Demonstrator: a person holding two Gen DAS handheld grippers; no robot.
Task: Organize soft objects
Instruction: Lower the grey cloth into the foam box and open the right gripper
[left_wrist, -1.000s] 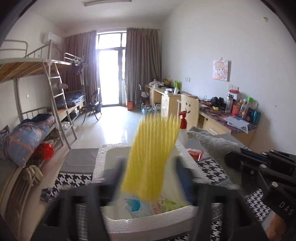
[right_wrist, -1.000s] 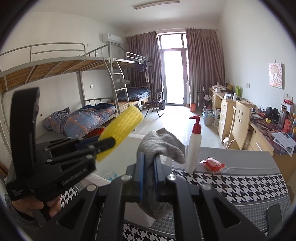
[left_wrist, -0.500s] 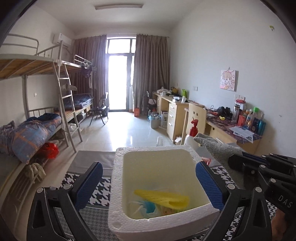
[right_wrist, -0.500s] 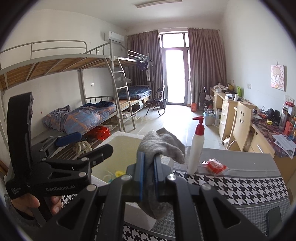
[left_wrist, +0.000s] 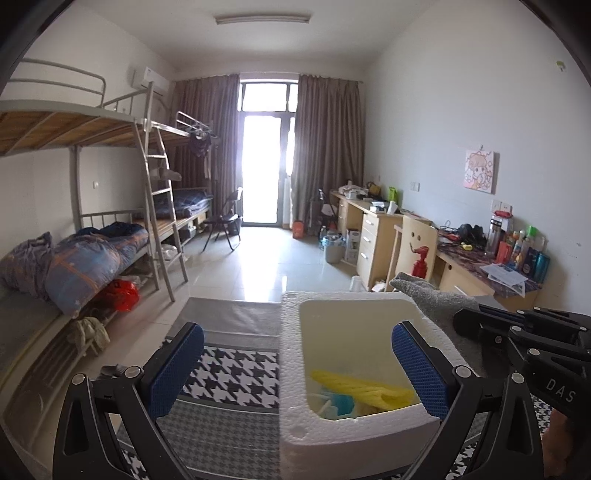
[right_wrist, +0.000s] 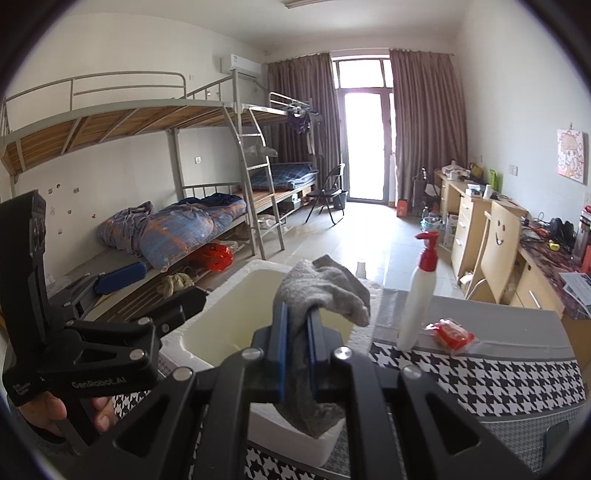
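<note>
Left gripper (left_wrist: 295, 363) stands spread wide with nothing between its blue pads (left_wrist: 176, 369), hanging over the near-left corner of the white foam box (left_wrist: 291, 373), so that one finger is out over the houndstooth cloth (left_wrist: 232, 373) and the other over the box's hollow. Its jaws have just been opening. Inside the box, the yellow foam net (left_wrist: 364, 386) lies flat on a few pale, bluish items I cannot make out.

Further right, the right gripper (right_wrist: 295, 328) is clamped nearly closed on a grey sock (right_wrist: 325, 291), whose loose top flops over the fingertips while the tail hangs below, just above the box's near rim. Beyond it stand a white pump bottle (right_wrist: 417, 299) and a red packet (right_wrist: 450, 334) on the table.

The sock looks next to go in. The risk, as I judge it, is that the limp tail catches on the foam rim and drapes outside when let go, or that the two grippers, being close together, bump over the box. A sideways swing could also tip the bottle.
</note>
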